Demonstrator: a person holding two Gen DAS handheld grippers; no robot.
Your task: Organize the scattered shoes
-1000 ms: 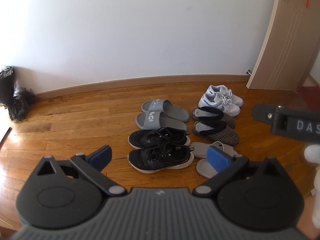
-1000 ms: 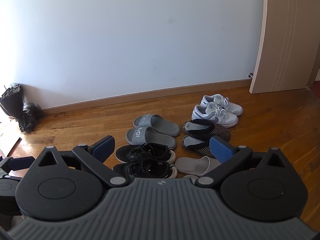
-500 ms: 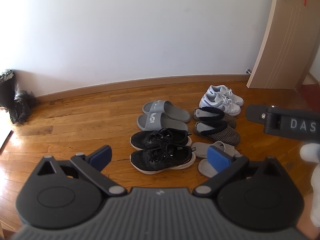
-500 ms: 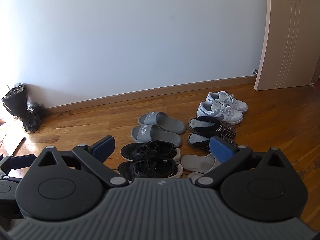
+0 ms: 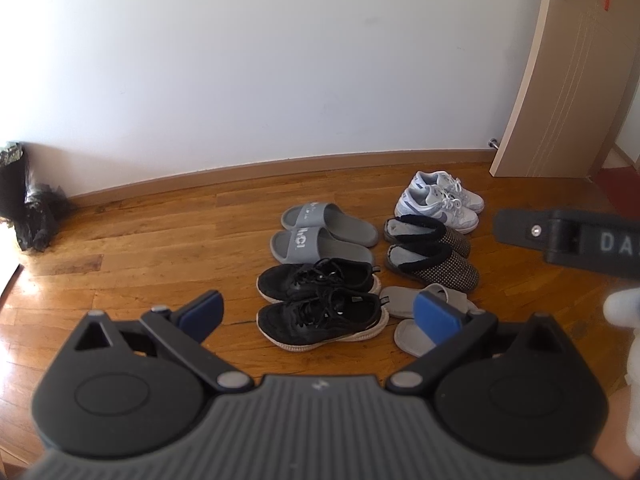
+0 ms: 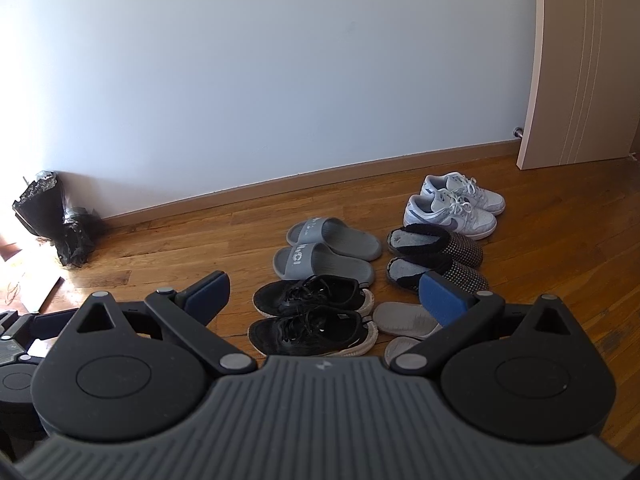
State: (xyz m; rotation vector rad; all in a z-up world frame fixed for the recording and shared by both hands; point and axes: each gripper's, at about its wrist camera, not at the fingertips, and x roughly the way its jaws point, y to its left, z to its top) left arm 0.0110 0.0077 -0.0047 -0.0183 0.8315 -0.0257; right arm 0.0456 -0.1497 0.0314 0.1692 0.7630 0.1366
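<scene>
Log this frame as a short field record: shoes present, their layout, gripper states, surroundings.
setting: wooden plank floor by a white wall
left column: grey rubber slides, then black lace-up sneakers nearer the camera
right column: white-and-grey lace-up sneakers, dark dotted fabric slippers, flat grey slippers
arrangement: five pairs, each pair side by side
left gripper: open, holding nothing
right gripper: open, holding nothing
other: beige wooden door ajar; black wrapped bundle at the wall
</scene>
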